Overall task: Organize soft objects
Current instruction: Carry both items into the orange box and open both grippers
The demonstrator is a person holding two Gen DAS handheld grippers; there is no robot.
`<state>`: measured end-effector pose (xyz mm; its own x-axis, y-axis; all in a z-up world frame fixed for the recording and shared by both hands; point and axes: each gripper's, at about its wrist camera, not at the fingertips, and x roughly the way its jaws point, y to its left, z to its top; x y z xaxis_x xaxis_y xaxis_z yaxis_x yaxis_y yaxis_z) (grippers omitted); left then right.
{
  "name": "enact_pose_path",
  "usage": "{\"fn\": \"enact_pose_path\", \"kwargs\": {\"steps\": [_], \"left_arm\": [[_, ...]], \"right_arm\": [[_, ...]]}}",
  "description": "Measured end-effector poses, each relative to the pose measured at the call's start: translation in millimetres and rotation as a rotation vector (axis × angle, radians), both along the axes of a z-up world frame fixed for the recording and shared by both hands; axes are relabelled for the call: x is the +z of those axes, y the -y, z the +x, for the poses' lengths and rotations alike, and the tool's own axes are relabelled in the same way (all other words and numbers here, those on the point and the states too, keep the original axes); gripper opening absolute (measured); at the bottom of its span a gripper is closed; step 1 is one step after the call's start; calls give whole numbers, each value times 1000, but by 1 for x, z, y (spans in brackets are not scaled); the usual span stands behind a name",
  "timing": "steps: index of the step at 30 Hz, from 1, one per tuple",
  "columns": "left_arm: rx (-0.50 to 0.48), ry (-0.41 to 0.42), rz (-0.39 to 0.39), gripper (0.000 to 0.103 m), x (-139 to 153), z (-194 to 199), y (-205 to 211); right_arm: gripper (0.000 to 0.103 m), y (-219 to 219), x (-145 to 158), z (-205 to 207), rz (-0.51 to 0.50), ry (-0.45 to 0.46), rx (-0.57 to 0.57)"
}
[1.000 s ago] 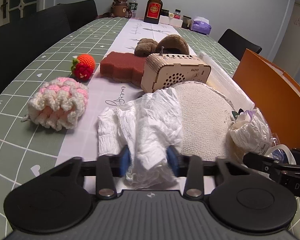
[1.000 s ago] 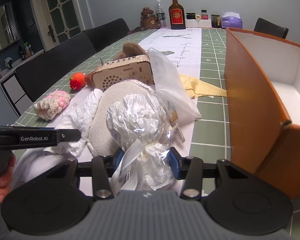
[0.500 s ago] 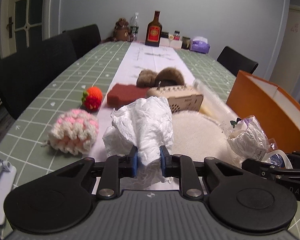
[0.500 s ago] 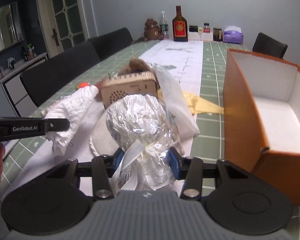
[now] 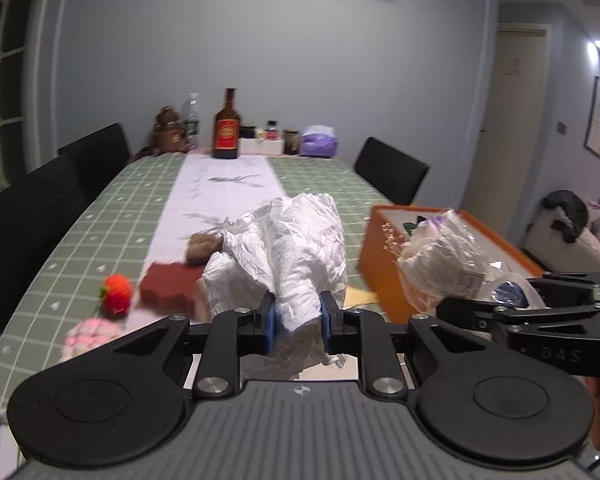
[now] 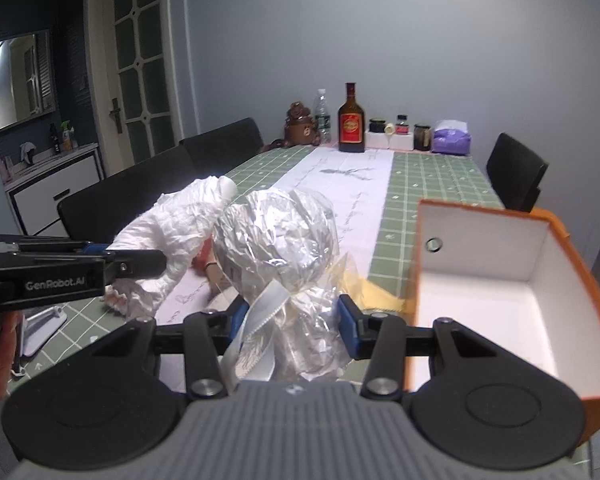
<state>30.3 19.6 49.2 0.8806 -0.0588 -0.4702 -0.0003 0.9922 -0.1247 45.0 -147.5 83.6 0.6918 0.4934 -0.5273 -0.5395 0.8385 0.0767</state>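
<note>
Box bearing: orange box sits on the bench ahead and to the right of both tools, open top up, white inside; its long axis runs away from the cameras.
Nearer hand: right tool is just beside the box's near wall, so by my reading it would reach the opening first; left tool hangs further left, with the right tool between it and the box.
Left tool: pads clamped on the narrow lower neck of a white crumpled cloth, which is lifted clear of the bench and fans out above the pads.
Right tool: pads closed on the tied waist of a cellophane-wrapped bundle, also held off the bench.
Cloth texture: thin, creased, limp; likely to drape and trail.
Bundle texture: round, crinkly clear film over white filling, cinched by a cream ribbon.
Left on bench: red knitted strawberry, pink-and-white crochet piece, dark red sponge block, brown plush.
</note>
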Motion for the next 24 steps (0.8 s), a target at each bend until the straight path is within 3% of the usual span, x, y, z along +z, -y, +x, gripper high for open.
{"fn": "enact_pose_path", "kwargs": {"steps": [4, 11, 17, 20, 24], "left_arm": [[-95, 11, -44, 24, 20, 17, 21], [-247, -42, -60, 24, 44, 65, 69], [-371, -241, -20, 24, 28, 125, 121], [-395, -320, 10, 24, 14, 146, 143], [-409, -414, 53, 24, -10, 169, 169]], "right_arm": [[46, 22, 24, 12, -32, 11, -47], [46, 78, 50, 68, -97, -96, -154], [46, 116, 44, 128, -208, -239, -236], [46, 128, 26, 148, -300, -304, -241], [46, 144, -3, 167, -348, -404, -230]]}}
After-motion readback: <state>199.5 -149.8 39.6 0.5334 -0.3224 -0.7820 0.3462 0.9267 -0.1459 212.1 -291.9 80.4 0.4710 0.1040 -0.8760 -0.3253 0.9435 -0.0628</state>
